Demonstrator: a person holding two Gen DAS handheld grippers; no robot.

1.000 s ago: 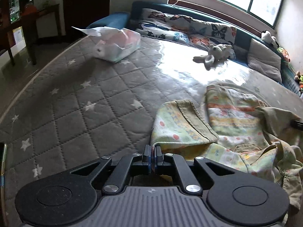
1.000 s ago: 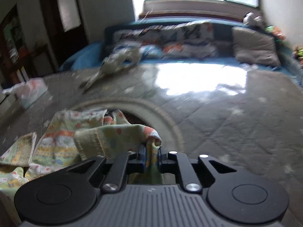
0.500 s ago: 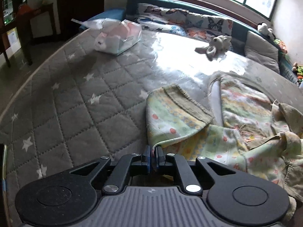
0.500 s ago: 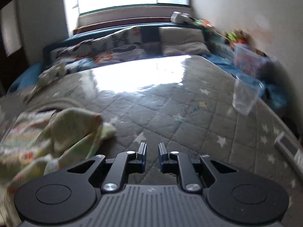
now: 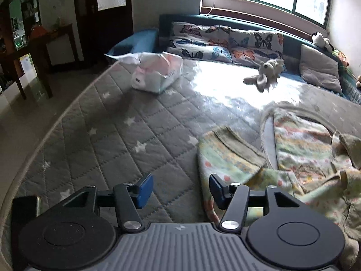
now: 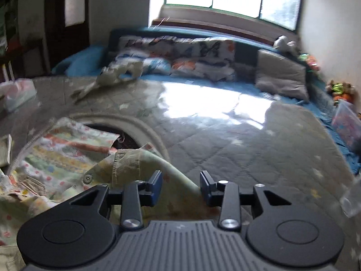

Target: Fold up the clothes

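A pale yellow-green patterned garment [image 5: 293,158] lies crumpled on the grey quilted bed, at the right of the left wrist view. It also shows in the right wrist view [image 6: 67,155] at the lower left, with a ribbed cuff [image 6: 128,167] folded over. My left gripper [image 5: 180,190] is open and empty just left of the garment's edge. My right gripper [image 6: 180,187] is open and empty, low over the garment's sleeve by the cuff.
The grey star-quilted bed [image 5: 112,135] has a white tissue pack [image 5: 155,74] and a plush rabbit [image 5: 266,73] at the back. Butterfly pillows [image 5: 225,43] line the far side. A clear cup [image 6: 352,198] stands at the right. The bed's left edge drops to the floor.
Both grippers have let go of the garment and opened. The right gripper swung right, then back over the sleeve. The garment lies on the bed.
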